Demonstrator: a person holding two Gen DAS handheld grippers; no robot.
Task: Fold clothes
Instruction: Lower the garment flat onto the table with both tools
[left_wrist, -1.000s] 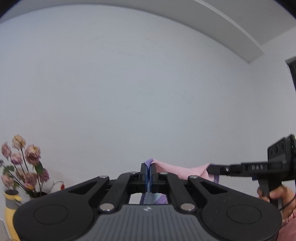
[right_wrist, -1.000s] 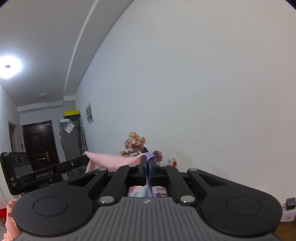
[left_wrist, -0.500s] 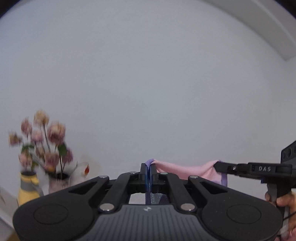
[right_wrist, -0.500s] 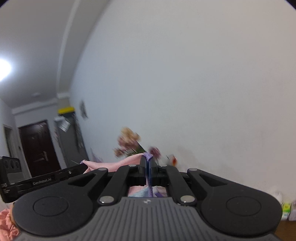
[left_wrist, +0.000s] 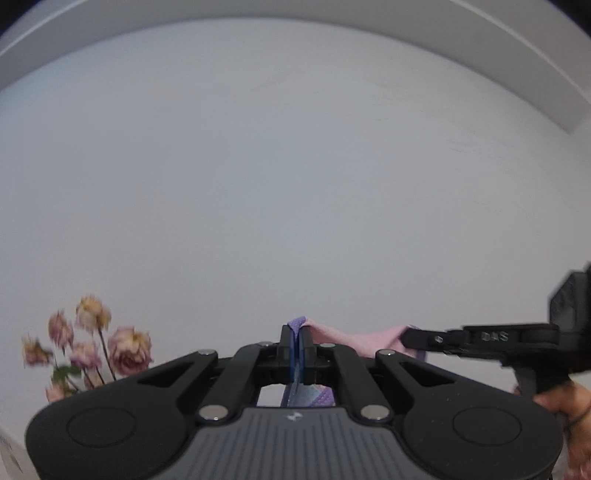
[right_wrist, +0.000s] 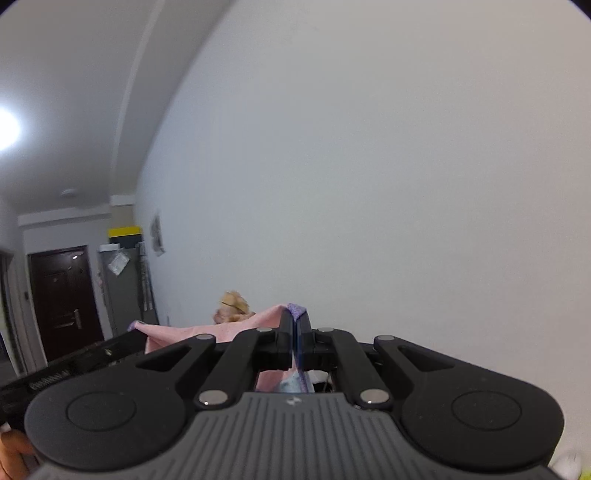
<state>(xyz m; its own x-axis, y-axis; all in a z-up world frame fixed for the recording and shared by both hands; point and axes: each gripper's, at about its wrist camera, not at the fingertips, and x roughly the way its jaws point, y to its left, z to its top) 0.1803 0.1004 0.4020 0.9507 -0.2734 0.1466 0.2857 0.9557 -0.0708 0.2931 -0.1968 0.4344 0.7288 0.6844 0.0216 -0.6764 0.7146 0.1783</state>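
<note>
In the left wrist view, the left gripper (left_wrist: 296, 334) is seen clamped tight on a purple-trimmed corner of the pink garment (left_wrist: 354, 338), with the trim poking up above the closed fingertips and more cloth visible below, through the gap in the gripper's frame. From there the garment's upper edge is stretched to the right, sagging slightly, to the right gripper (left_wrist: 410, 338), which is pinched on the opposite corner and is carried by a hand (left_wrist: 565, 402) at the right edge. In the right wrist view, the right gripper (right_wrist: 294, 321) is likewise seen closed on a purple-edged corner of the pink garment (right_wrist: 236, 326), and the cloth is spread leftward to the left gripper (right_wrist: 138, 338). The garment is thus held up in the air between the two tools, in front of a plain white wall (left_wrist: 295, 184). Behind it, blurred dried flowers (left_wrist: 92, 347) are seen at the lower left. Farther off in the right wrist view, a dark door (right_wrist: 61, 299) and a grey cabinet (right_wrist: 123, 288) are visible down a corridor, under a bright ceiling light (right_wrist: 5, 129).
</note>
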